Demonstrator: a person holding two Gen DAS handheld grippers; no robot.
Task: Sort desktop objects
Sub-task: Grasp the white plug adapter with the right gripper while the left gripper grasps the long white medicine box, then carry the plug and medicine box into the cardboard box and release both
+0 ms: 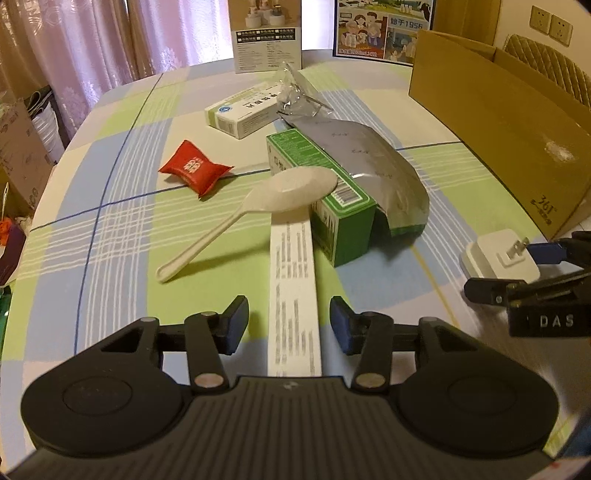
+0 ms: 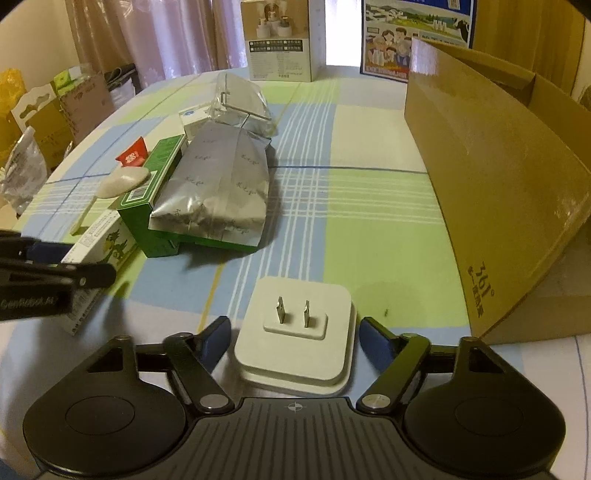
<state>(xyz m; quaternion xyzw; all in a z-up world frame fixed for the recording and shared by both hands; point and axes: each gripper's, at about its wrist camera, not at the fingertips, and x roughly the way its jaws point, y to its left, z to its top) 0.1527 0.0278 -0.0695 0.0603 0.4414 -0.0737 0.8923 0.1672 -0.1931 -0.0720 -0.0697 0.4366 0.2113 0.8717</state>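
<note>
My left gripper (image 1: 289, 323) is open and straddles a long white printed box (image 1: 291, 273) lying on the checked tablecloth, with a gap on each side of the box. A white plastic spoon (image 1: 258, 206) rests with its bowl on that box's far end, against a green carton (image 1: 321, 192). My right gripper (image 2: 295, 343) is open around a white two-pin plug adapter (image 2: 295, 339) that lies prongs up on the cloth, its pads close to both sides. A silver foil bag (image 2: 218, 188) leans on the green carton (image 2: 147, 206).
A red sachet (image 1: 194, 168), a white-and-green medicine box (image 1: 243, 112) and crumpled clear wrap (image 1: 295, 92) lie farther back. A large open cardboard box (image 2: 498, 177) stands on the right. Two printed cartons (image 1: 267, 35) stand at the far edge. Clutter sits beyond the table's left edge.
</note>
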